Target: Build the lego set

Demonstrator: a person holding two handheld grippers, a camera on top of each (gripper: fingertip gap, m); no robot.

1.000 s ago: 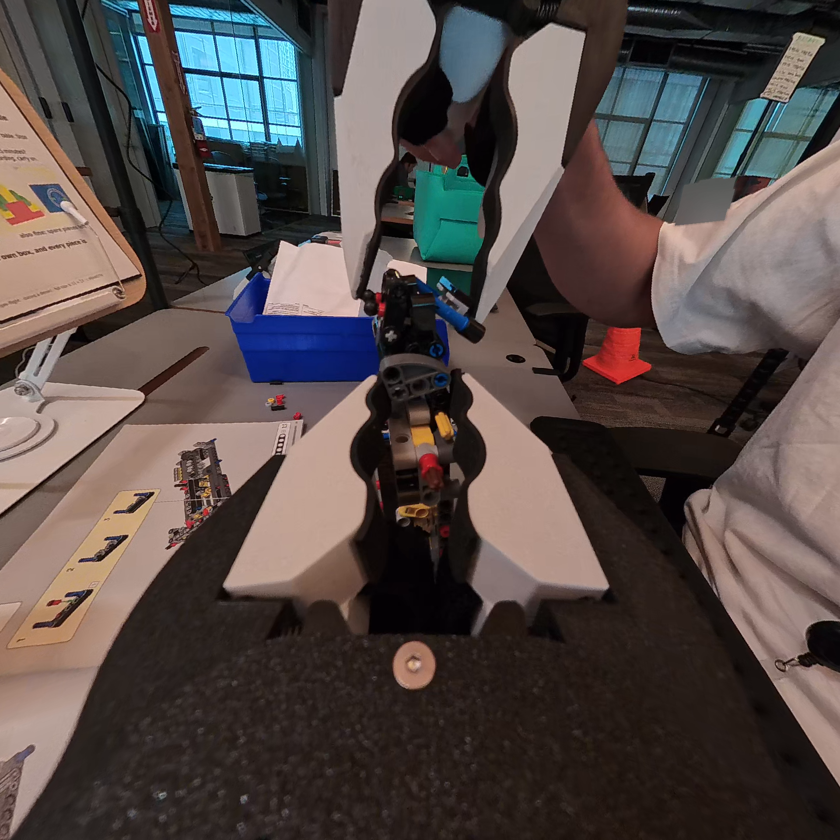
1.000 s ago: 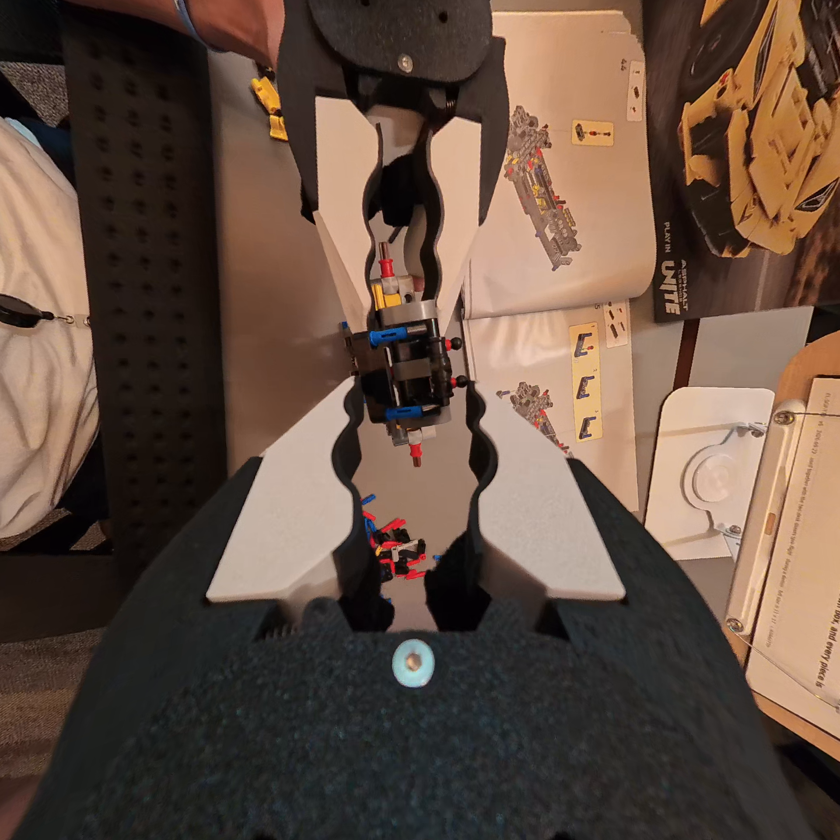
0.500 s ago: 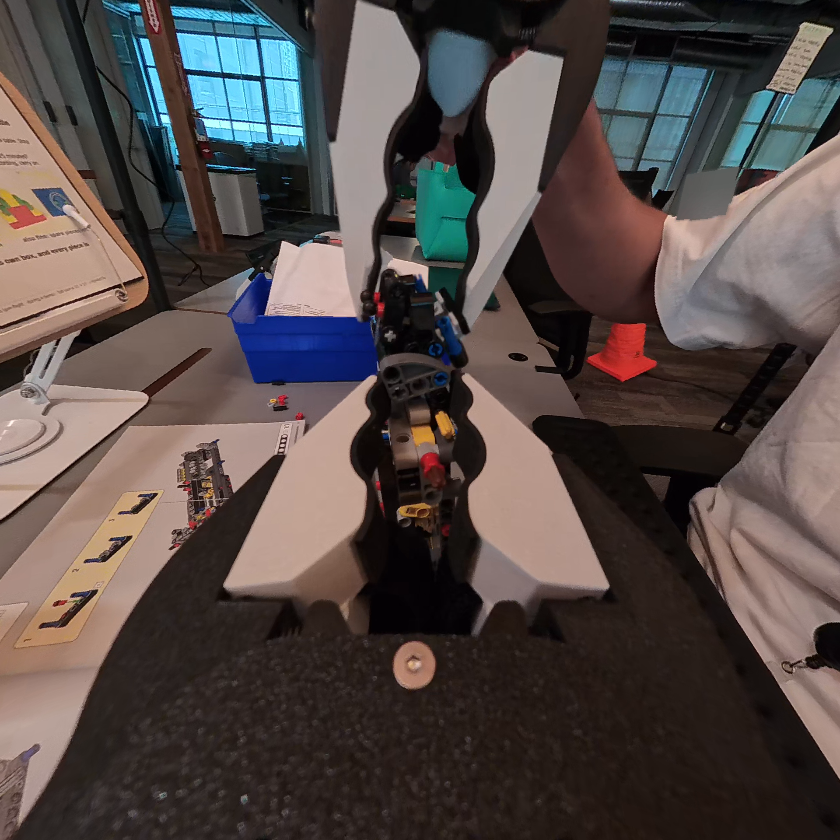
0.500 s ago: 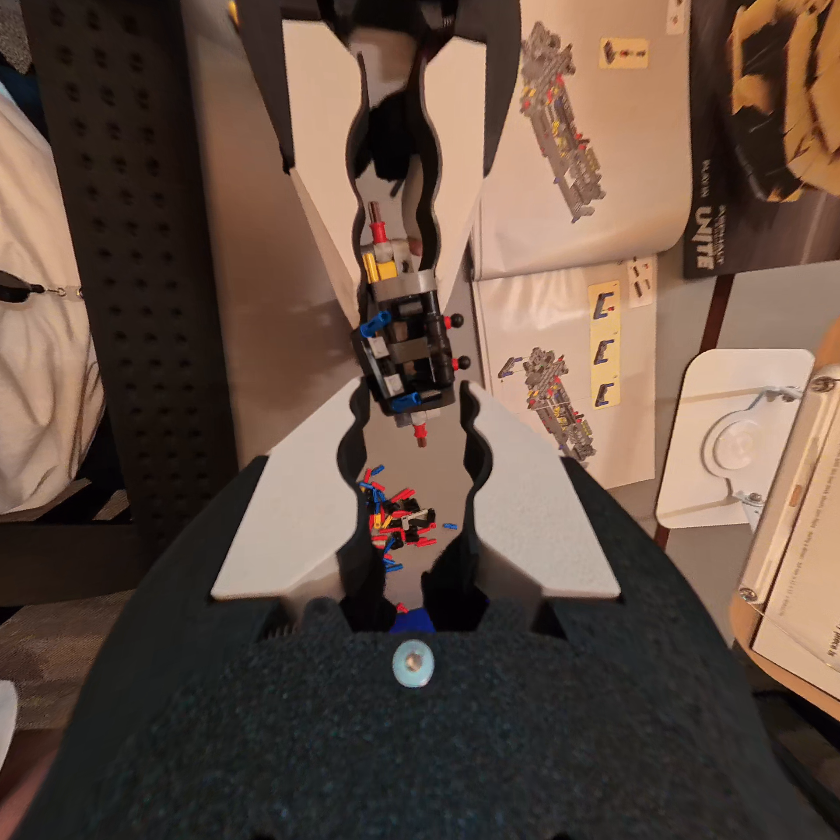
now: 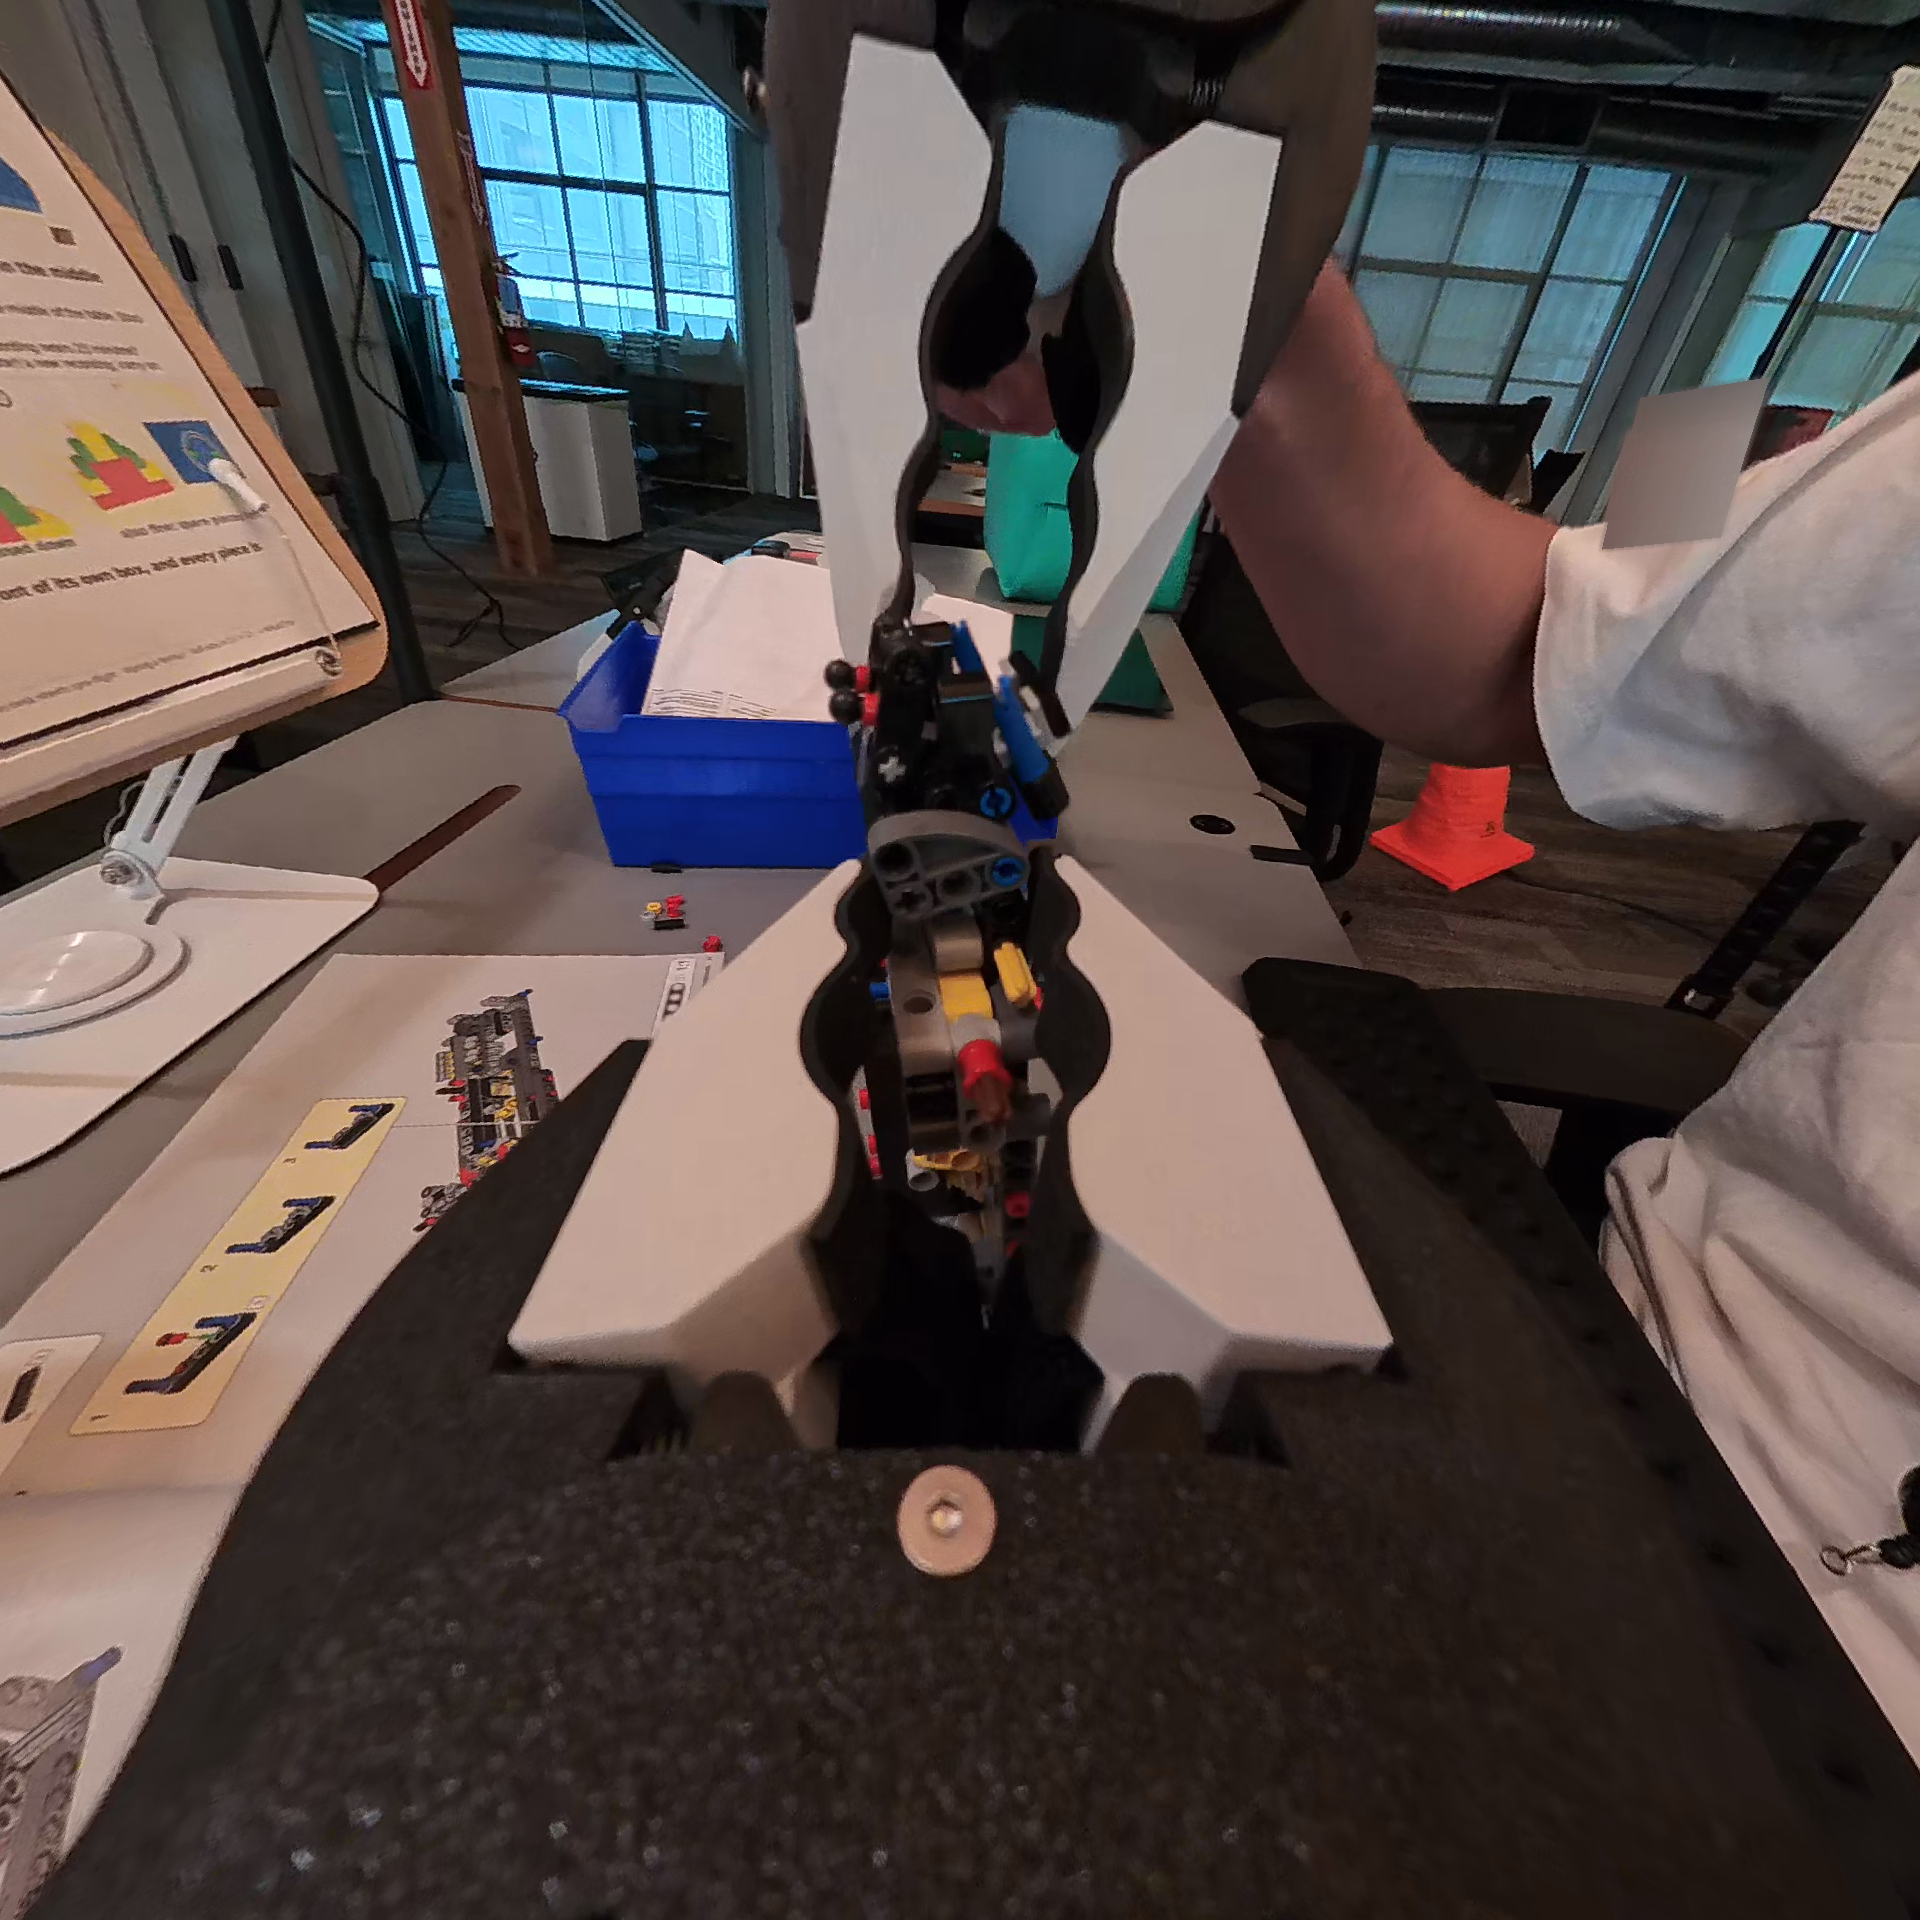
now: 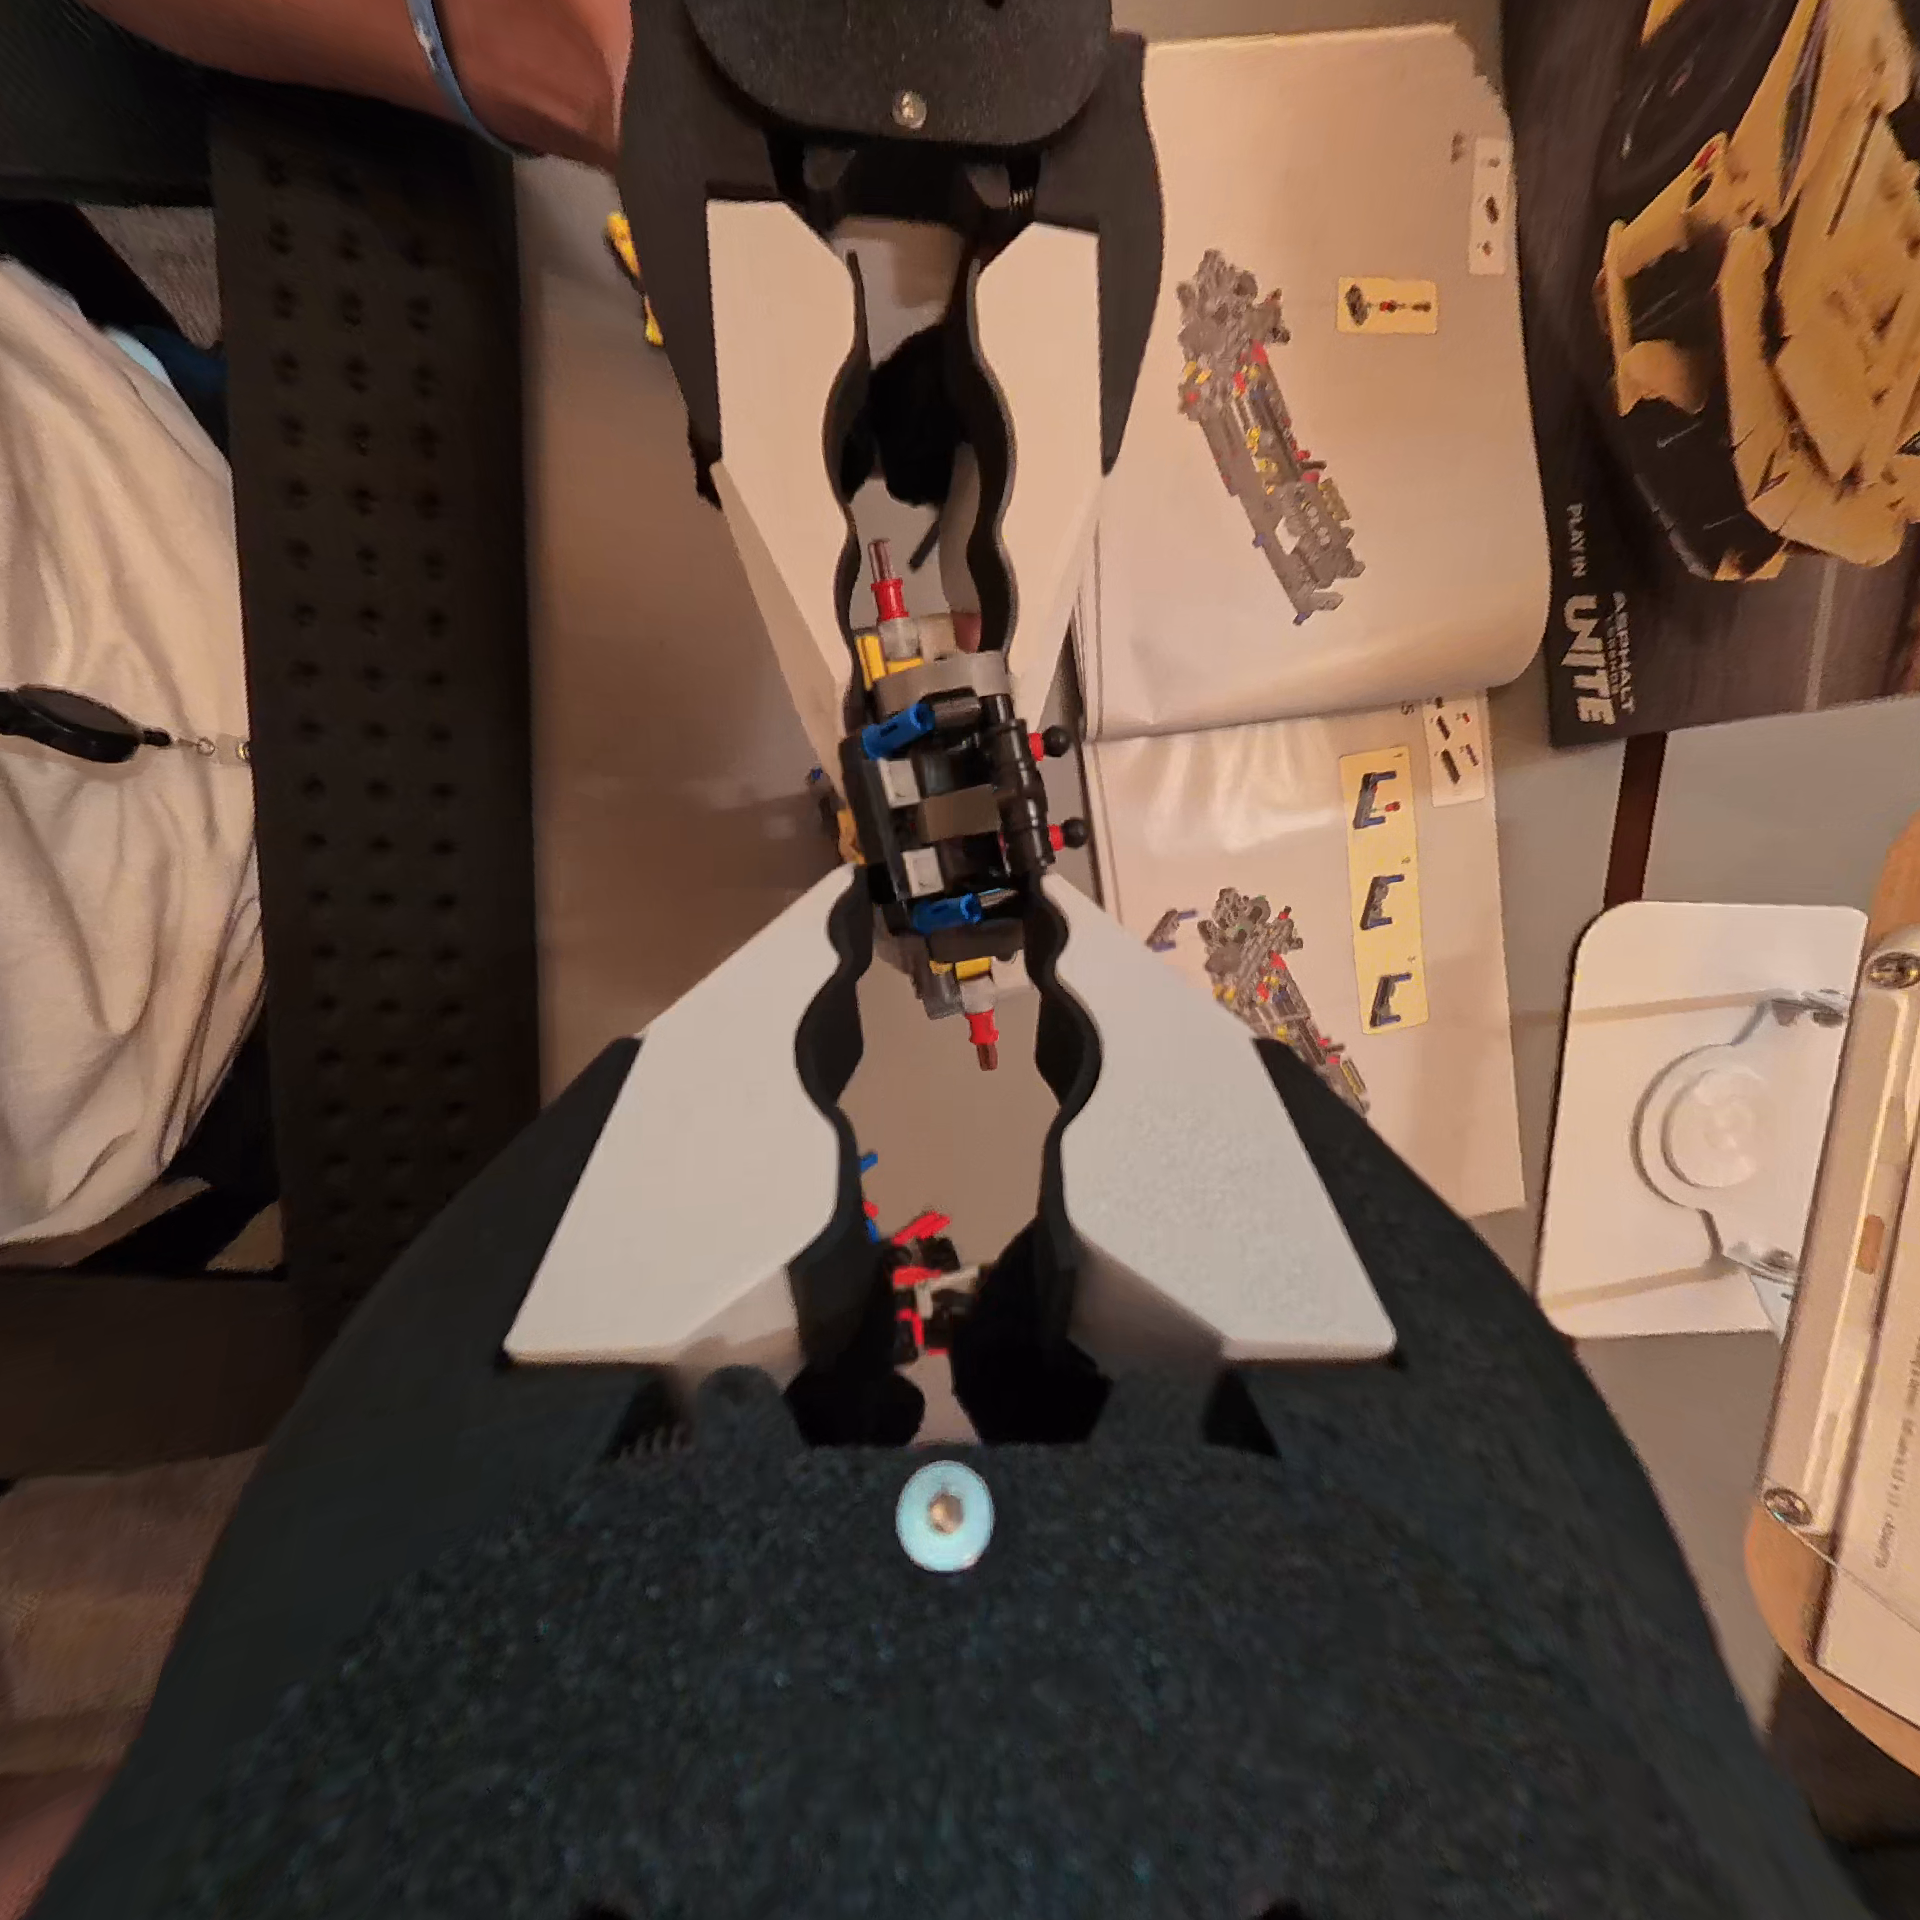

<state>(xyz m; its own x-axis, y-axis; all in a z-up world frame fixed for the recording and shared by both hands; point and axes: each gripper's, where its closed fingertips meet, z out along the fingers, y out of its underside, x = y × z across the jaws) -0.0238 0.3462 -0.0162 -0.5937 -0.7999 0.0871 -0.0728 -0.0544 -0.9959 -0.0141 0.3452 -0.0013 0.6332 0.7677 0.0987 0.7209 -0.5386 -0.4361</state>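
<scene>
A lego assembly of black, grey and yellow parts with blue and red pins is held in the air between my two grippers. My left gripper is shut on its grey and yellow end. In the right wrist view the left gripper reaches in from the top. My right gripper has its fingertips against both sides of the assembly's black end. In the left wrist view the right gripper comes down from above onto that end.
An open instruction booklet lies on the grey table below, also at the left of the left wrist view. A pile of loose pins, a blue bin, a white document stand, the set's box and a black chair surround it. The tips of both grippers are at nearly the same place.
The right gripper's fingers have narrowed from standing wide around the black end to pressing on it. The assembly sits deeper between the right fingertips. The left gripper keeps its hold.
</scene>
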